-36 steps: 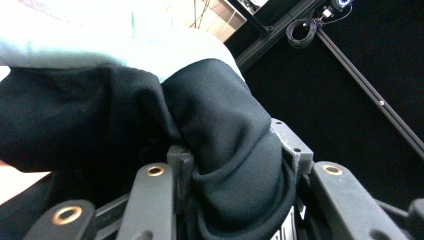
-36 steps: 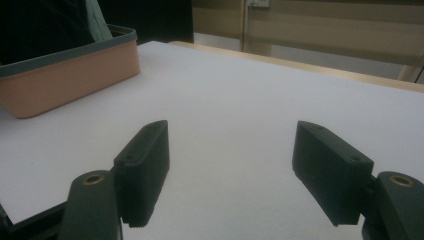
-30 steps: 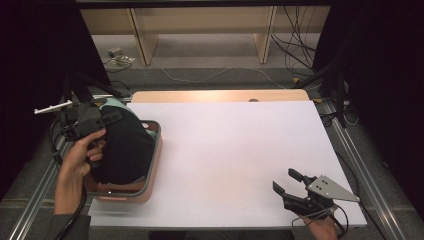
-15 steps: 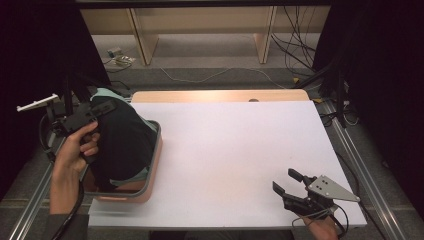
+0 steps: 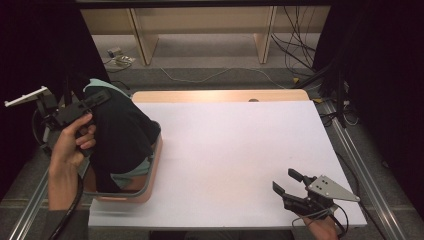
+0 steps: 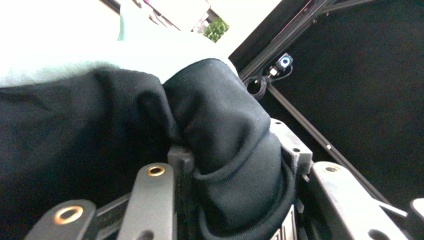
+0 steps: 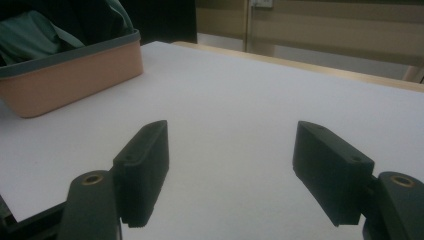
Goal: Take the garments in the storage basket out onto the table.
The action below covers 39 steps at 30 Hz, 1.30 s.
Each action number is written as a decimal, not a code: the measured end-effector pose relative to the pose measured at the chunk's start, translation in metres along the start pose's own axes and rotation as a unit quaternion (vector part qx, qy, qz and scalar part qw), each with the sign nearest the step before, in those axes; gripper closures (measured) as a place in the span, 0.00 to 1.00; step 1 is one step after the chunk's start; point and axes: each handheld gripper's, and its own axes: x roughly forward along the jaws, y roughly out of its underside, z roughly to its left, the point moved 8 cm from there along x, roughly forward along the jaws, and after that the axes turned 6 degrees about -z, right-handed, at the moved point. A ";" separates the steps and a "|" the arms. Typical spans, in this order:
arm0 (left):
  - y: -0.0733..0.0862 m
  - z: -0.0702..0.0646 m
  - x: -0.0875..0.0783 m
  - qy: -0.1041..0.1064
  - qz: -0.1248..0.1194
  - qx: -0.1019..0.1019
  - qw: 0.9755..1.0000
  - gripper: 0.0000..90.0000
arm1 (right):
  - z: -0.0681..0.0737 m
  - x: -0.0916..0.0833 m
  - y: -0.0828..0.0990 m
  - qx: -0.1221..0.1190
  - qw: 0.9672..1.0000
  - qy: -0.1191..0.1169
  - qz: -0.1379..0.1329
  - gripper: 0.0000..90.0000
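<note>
Two grippers are working at the white table (image 5: 240, 150). The left gripper (image 5: 97, 97) is sitting high at the table's left edge, its jaws pinching a fold of black cloth (image 5: 122, 140). In the left gripper view the black cloth (image 6: 220, 150) is bunching thickly between the jaws and spilling over them. The cloth is hanging from the grip down into a pink tub (image 5: 152, 172) with a grey rim, which is standing at the table's left front corner. Some pale green cloth (image 5: 132, 176) is lying in the tub under the black one. A person's left hand (image 5: 70, 145) is wrapping the gripper's handle.

The right gripper (image 5: 287, 182) is resting low at the table's front right corner, well apart from the tub. Its jaws are standing spread, nothing between them, bare table showing in the gap in the right gripper view (image 7: 230, 165). The tub (image 7: 75, 67) is showing far off there.
</note>
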 end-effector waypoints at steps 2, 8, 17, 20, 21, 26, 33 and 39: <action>-0.004 -0.002 0.001 0.004 -0.008 -0.004 1.000 0.68 | 0.000 0.000 0.000 0.001 1.000 0.000 0.000 0.35; -0.013 -0.013 0.010 0.011 -0.020 -0.009 1.000 0.68 | -0.001 0.000 0.000 0.001 1.000 0.001 0.002 0.35; -0.020 -0.040 0.025 0.029 -0.025 -0.005 0.999 0.68 | -0.001 0.000 0.000 0.000 1.000 0.001 0.002 0.35; -0.019 -0.046 0.030 0.043 -0.019 -0.014 0.999 0.68 | -0.001 0.000 0.000 0.000 1.000 0.001 0.002 0.35; -0.020 -0.048 0.032 0.046 -0.021 -0.017 0.999 0.68 | -0.001 0.000 0.000 0.000 1.000 0.001 0.002 0.35; -0.022 -0.064 0.043 0.056 -0.019 -0.015 0.998 0.68 | -0.001 0.000 0.001 0.000 1.000 0.000 0.003 0.35; -0.019 -0.086 0.059 0.072 -0.010 -0.011 0.997 0.68 | 0.000 0.001 0.000 -0.001 1.000 -0.002 0.002 0.35; -0.011 -0.106 0.078 0.091 0.000 -0.018 0.996 0.69 | 0.000 0.001 0.000 -0.002 1.000 -0.004 0.000 0.35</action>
